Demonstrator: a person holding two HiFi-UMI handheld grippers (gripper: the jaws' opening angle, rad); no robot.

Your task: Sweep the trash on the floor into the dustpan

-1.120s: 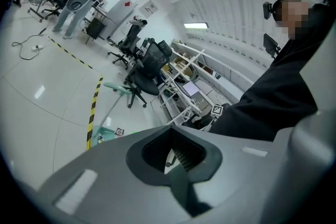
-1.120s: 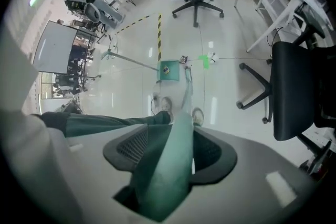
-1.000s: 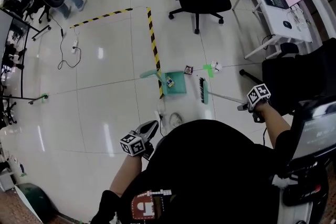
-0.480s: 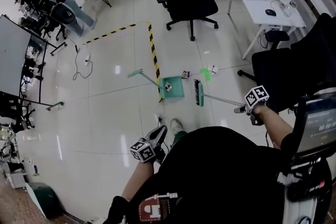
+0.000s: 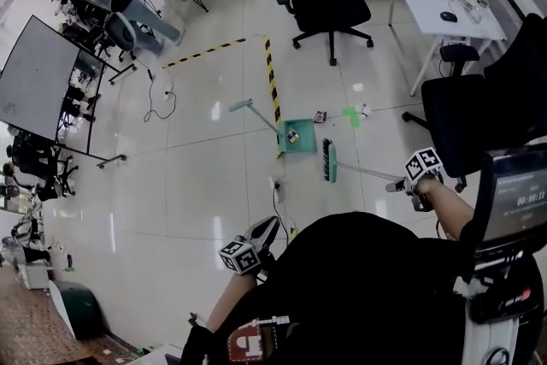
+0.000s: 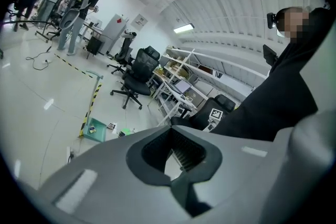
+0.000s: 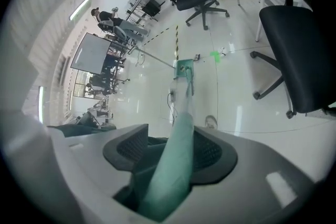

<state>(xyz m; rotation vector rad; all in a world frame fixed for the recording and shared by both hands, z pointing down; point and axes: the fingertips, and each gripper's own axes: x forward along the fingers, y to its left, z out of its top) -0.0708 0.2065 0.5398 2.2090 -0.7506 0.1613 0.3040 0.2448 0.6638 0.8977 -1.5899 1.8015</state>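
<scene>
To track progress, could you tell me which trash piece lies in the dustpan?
The yellow-and-blue piece lies inside the green dustpan; the dark packet and white bit lie outside on the floor.

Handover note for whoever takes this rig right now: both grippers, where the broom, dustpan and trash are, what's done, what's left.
Left gripper: fingers together, empty, held low by the person's body.
Right gripper: shut on the broom handle.
Broom head: down at the floor, just right of the dustpan and nearer the person.
Done: one piece of trash lies in the dustpan.
Left: small packet, green scrap and white scrap on the floor right of the dustpan.
</scene>
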